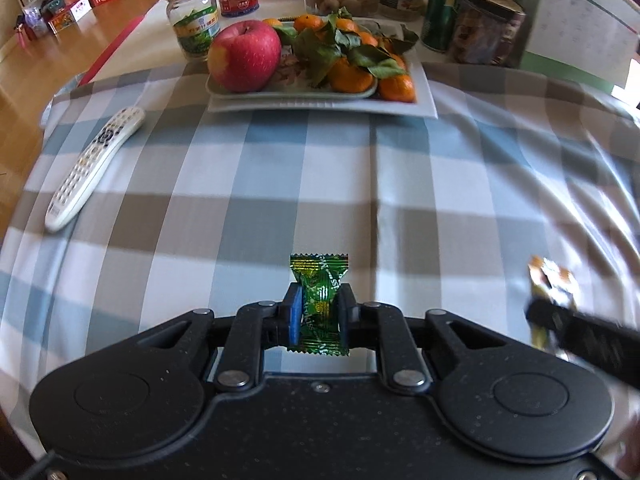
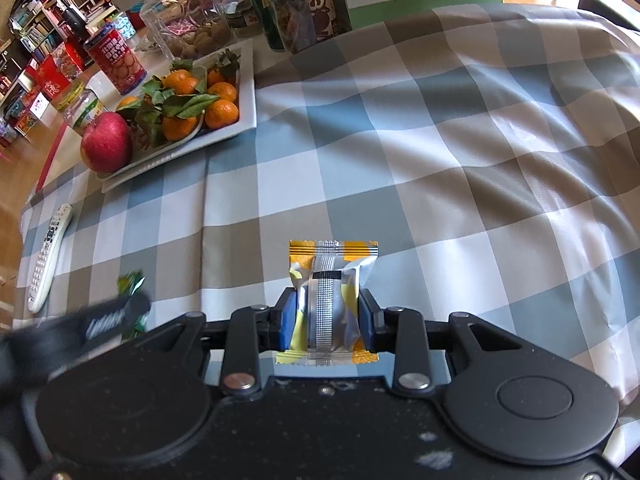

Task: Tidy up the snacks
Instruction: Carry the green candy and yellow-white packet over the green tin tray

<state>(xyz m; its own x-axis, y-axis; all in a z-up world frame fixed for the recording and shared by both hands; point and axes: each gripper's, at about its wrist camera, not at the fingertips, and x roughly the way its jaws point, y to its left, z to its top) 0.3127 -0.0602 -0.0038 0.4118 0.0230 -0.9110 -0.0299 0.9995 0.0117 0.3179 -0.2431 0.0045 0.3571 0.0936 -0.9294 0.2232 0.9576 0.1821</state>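
Observation:
A green foil candy (image 1: 320, 302) is pinched upright in my left gripper (image 1: 319, 312), which is shut on it above the checked cloth. My right gripper (image 2: 329, 314) is shut on a silver and yellow snack packet (image 2: 332, 300), its seam facing the camera. From the left wrist view the right gripper (image 1: 548, 312) and its packet (image 1: 550, 278) appear blurred at the right edge. In the right wrist view the left gripper (image 2: 132, 308) shows blurred at lower left with the green candy (image 2: 130, 282) in it.
A white plate (image 1: 424, 96) at the back holds a red apple (image 1: 244, 56) and leafy tangerines (image 1: 352, 76). A white remote (image 1: 92, 168) lies on the left of the cloth. Jars and tins (image 1: 194, 18) crowd the far edge, with a green and white box (image 1: 580, 20) on the right.

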